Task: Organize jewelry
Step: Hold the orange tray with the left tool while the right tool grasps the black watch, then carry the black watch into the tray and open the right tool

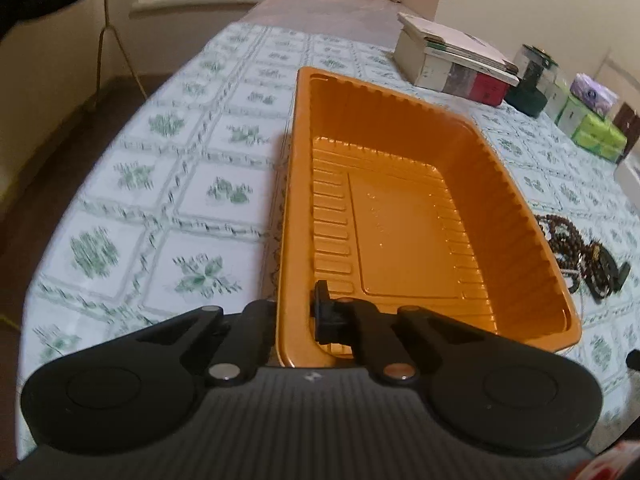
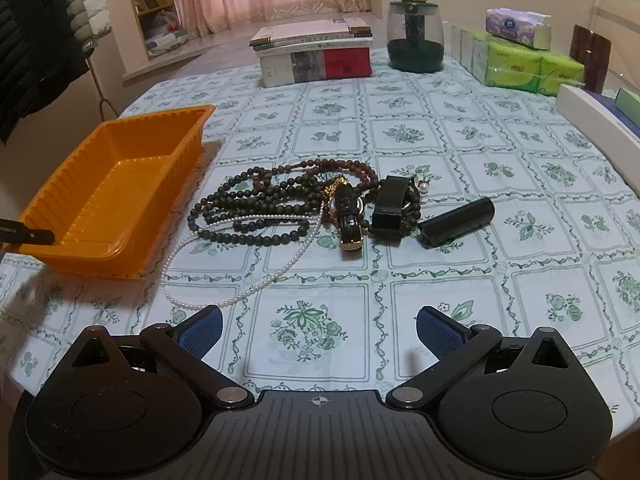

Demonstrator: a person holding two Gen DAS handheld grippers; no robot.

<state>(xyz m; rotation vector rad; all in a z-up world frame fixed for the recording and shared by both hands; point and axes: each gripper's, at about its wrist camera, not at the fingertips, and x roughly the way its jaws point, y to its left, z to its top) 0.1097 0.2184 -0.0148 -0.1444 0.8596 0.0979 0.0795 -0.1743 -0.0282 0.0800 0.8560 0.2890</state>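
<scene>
Jewelry (image 2: pixel 304 204): a tangled heap on the table (image 2: pixel 460 264), lying toward the middle of the floral-patterned cloth, just right of the orange tray (image 2: pixel 120 184). Contents: dark bead strands (image 2: pixel 248 216) in several loops; a thin pearl string (image 2: pixel 256 284) trailing from the heap toward the near edge; a black-strapped watch with gold trim (image 2: pixel 350 216); a black band (image 2: pixel 390 204); a dark cylindrical case (image 2: pixel 456 220) lying on its side at the heap's right end; one loose pearl (image 2: pixel 423 188). Orange tray: ribbed plastic, nothing in it, sitting near the left edge. Left gripper (image 1: pixel 296 316): clamped on the tray's near-left wall, one finger (image 1: pixel 324 316) inside and the other outside. Right gripper (image 2: pixel 318 330): spread wide, holding nothing, above the cloth near the front edge (blue pads (image 2: pixel 200 332) visible). Far edge: stacked books (image 2: pixel 316 52), a green-based jar (image 2: pixel 415 36), tissue packs (image 2: pixel 532 64).
</scene>
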